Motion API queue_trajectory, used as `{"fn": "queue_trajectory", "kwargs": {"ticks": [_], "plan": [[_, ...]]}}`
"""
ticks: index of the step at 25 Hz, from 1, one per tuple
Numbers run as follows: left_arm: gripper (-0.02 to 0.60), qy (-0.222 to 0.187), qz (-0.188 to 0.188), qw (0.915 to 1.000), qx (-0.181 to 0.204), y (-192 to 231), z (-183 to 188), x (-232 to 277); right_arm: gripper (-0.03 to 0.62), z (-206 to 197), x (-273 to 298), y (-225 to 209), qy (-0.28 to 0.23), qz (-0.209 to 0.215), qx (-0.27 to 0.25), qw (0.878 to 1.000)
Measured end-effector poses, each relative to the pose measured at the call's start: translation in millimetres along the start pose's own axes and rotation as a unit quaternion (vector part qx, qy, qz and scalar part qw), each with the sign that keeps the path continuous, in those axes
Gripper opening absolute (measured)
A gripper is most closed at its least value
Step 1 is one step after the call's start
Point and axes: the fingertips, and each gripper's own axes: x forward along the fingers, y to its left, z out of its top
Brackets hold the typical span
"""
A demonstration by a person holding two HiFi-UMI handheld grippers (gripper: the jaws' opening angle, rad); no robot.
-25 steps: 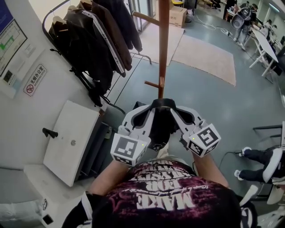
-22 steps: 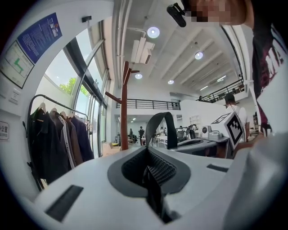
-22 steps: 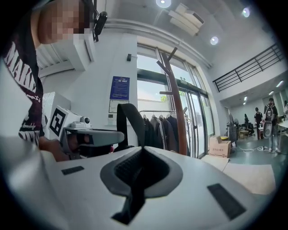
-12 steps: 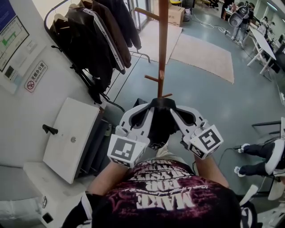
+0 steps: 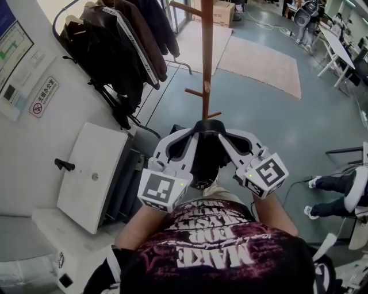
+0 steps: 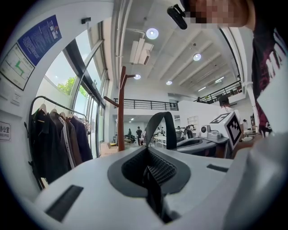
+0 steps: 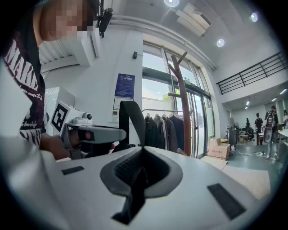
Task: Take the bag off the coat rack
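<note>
Print on a black shirt (image 5: 213, 252) is seen at the bottom of the head view. Just ahead of it, the left gripper (image 5: 192, 133) and the right gripper (image 5: 225, 134) are held level and angled toward each other, so that their tips nearly meet. The black bag (image 5: 204, 166) is hung between them, in front of the chest, by its strap (image 5: 209, 126).

In the left gripper view the jaws are seen pressed together on the strap, which rises from them in a loop and bends over toward the other gripper. The same is shown in the right gripper view: the jaws are clamped on the strap, and the loop arches away to the left gripper. The bag is thus carried by both grippers and is off the rack (image 5: 206, 69), whose wooden pole stands just beyond on the grey floor (image 5: 259, 132). In the head view one short peg lies close above the strap.

To the left, a white cabinet (image 5: 92, 178) is set against the wall. Farther back, dark jackets (image 5: 115, 51) are hung on a metal rail. A pale rug (image 5: 261, 66) and a cardboard box (image 5: 224, 14) are seen farthest off.
</note>
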Motion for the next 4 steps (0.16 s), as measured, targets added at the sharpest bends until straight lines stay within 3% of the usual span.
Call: {"fn": "queue_trajectory", "kwargs": {"ticks": [4], "plan": [[0.008, 0.008, -0.005, 0.9999, 0.009, 0.6, -7.1, 3.1, 0.011, -7.4, 3.5, -1.2, 0.009, 0.002, 0.002, 1.000]]}}
